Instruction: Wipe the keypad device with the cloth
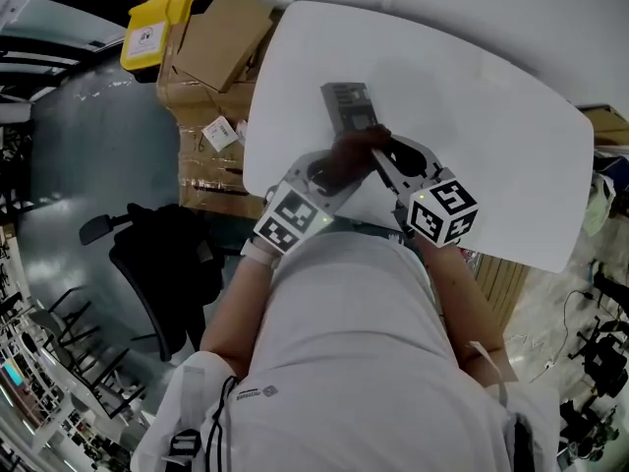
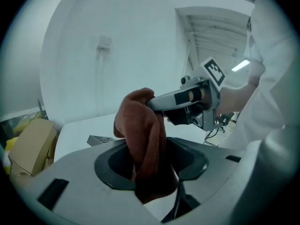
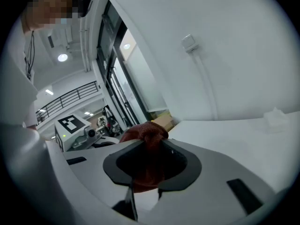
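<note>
A dark grey keypad device (image 1: pixel 349 106) lies on the white table (image 1: pixel 482 116); in the left gripper view the keypad device (image 2: pixel 100 139) shows just past the jaws. A reddish-brown cloth (image 1: pixel 356 153) hangs bunched between the two grippers, just on my side of the keypad. My right gripper (image 1: pixel 390 160) is shut on the cloth's top, and the cloth (image 3: pixel 147 139) fills the gap at its tips (image 3: pixel 152 154). My left gripper (image 2: pixel 152 162) stands open, jaws wide; the cloth (image 2: pixel 145 135) dangles through the gap, and the pads do not press on it. In this view the right gripper (image 2: pixel 152 102) pinches the cloth from above.
Cardboard boxes (image 1: pixel 221 42) and a yellow container (image 1: pixel 152 32) stand left of the table. A black office chair (image 1: pixel 162 254) is at my left side. The table's curved near edge runs just under the grippers. A wall outlet (image 2: pixel 104 42) is behind the table.
</note>
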A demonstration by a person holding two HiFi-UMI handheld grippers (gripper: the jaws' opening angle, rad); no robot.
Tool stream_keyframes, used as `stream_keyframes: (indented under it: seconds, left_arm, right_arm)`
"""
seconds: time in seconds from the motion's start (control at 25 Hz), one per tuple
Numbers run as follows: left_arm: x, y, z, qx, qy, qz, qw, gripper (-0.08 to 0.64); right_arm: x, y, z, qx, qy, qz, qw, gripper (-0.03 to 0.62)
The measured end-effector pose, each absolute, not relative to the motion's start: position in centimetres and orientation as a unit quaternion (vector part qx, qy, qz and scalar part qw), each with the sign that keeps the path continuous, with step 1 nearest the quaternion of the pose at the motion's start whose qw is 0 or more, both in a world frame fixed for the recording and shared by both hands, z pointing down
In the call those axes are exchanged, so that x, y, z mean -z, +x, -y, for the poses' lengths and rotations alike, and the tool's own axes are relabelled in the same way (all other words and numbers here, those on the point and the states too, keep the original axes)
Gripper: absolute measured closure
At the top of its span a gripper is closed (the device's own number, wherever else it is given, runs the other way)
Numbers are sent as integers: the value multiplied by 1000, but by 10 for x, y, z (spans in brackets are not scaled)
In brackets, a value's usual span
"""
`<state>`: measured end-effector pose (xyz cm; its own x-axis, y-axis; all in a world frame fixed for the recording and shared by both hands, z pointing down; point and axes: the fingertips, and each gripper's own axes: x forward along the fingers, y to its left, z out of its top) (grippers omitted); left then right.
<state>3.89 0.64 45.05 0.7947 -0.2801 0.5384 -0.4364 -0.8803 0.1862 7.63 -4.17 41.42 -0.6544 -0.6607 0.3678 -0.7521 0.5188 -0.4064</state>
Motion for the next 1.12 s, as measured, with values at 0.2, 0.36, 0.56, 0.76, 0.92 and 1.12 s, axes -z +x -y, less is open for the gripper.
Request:
stream_keyframes:
  seconds: [0.2, 0.36, 0.56, 0.76, 0.92, 1.12]
  left_arm:
    - [-469, 25, 5, -264, 927, 199, 175, 373]
    - [-486, 19, 13, -273, 919, 208, 193, 373]
    - [-507, 17, 23, -283, 910, 210, 217, 374]
    - [-532, 16, 37, -290, 900, 222, 239, 374]
    - [-548, 13, 49, -272, 893, 237, 267, 376]
    - [-562, 9, 53, -276, 885, 238, 290, 376]
  right_arm:
    - [-434, 111, 64, -285, 442, 846, 87, 491]
    - [-453, 127, 78, -293, 452, 837, 97, 491]
    - [-475, 120, 89, -282, 443, 840, 133, 491]
    - [-492, 88, 88, -272, 401, 858, 169, 491]
    - [-496, 66, 82, -269, 375, 868, 184, 491]
    - [-507, 49, 75, -255, 363, 870, 217, 489]
